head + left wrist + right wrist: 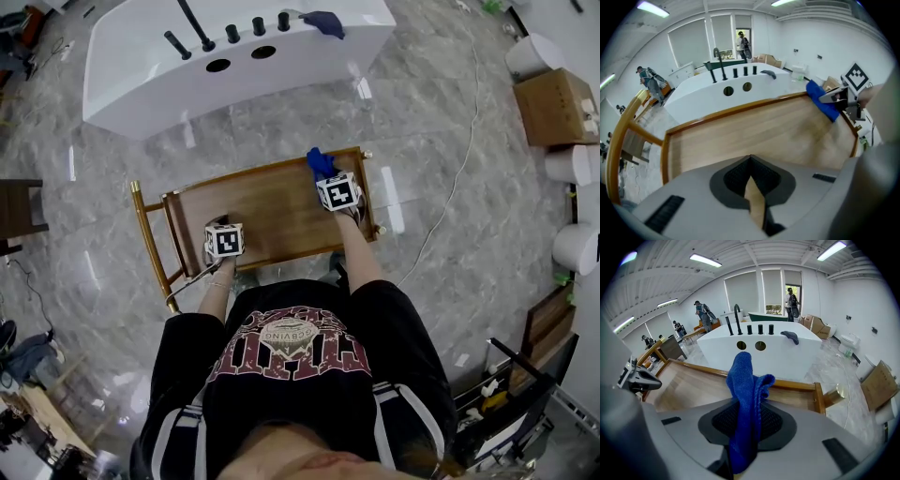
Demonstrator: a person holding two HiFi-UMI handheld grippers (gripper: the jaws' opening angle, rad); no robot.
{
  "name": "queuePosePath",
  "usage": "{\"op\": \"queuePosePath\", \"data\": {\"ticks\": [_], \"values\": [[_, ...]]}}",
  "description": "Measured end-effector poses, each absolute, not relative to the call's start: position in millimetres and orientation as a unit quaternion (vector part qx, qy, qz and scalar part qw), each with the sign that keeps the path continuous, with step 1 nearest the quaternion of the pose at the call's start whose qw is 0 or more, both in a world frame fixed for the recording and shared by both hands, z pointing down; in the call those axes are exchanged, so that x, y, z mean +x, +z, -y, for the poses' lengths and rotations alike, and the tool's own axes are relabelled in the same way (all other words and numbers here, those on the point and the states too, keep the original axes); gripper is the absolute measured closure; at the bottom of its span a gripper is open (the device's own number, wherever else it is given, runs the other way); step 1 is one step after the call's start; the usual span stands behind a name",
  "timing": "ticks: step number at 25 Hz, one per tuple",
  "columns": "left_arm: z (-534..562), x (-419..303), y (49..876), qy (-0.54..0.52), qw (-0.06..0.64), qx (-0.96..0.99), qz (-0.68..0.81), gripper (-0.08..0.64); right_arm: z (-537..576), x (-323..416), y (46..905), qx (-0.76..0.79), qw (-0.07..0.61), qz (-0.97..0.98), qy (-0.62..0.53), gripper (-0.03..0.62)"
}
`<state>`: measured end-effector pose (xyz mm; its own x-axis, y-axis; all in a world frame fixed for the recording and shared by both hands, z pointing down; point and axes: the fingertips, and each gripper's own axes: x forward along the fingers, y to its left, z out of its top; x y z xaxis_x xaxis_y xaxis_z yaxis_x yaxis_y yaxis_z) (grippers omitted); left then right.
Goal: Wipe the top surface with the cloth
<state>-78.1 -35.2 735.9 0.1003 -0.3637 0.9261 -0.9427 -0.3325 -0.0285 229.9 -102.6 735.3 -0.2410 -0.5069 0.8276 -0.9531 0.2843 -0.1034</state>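
Note:
The top surface is a wooden tray-top (272, 211) with a raised rim, on a gold-framed cart. My right gripper (328, 178) hovers at its far right corner, shut on a blue cloth (320, 161). From the jaws the cloth (743, 376) sticks up and folds over, hiding the right gripper's (744, 406) tips. In the left gripper view, the cloth (820, 98) hangs just above the wood (754, 131). My left gripper (222, 225) is over the near left part of the top, jaws shut with nothing in them (750, 161).
A white bathtub (234, 47) with black taps and a dark cloth (323, 21) stands beyond the cart. The cart's gold handle (150, 234) juts out left. A cardboard box (553, 103) and white toilets (572, 164) line the right. A cable crosses the floor (450, 197).

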Motion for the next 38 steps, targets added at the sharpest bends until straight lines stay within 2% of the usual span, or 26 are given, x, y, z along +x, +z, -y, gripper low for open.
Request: {"op": "queuePosePath", "data": {"ticks": [5, 10, 26, 38], "values": [[54.3, 28.6, 728.7, 0.452, 0.309, 0.719, 0.428, 0.511, 105.0, 228.1, 732.6, 0.502, 0.357, 0.723, 0.313, 0.497], [41.6, 81.7, 730.6, 0.467, 0.315, 0.729, 0.388, 0.511, 104.9, 232.0, 729.9, 0.503, 0.356, 0.722, 0.315, 0.497], [16.0, 124.6, 743.4, 0.488, 0.299, 0.753, 0.325, 0.511, 97.0, 309.6, 730.6, 0.549, 0.361, 0.682, 0.322, 0.497], [16.1, 126.5, 744.7, 0.499, 0.289, 0.756, 0.311, 0.511, 83.7, 311.0, 733.7, 0.544, 0.361, 0.68, 0.334, 0.499]]}}
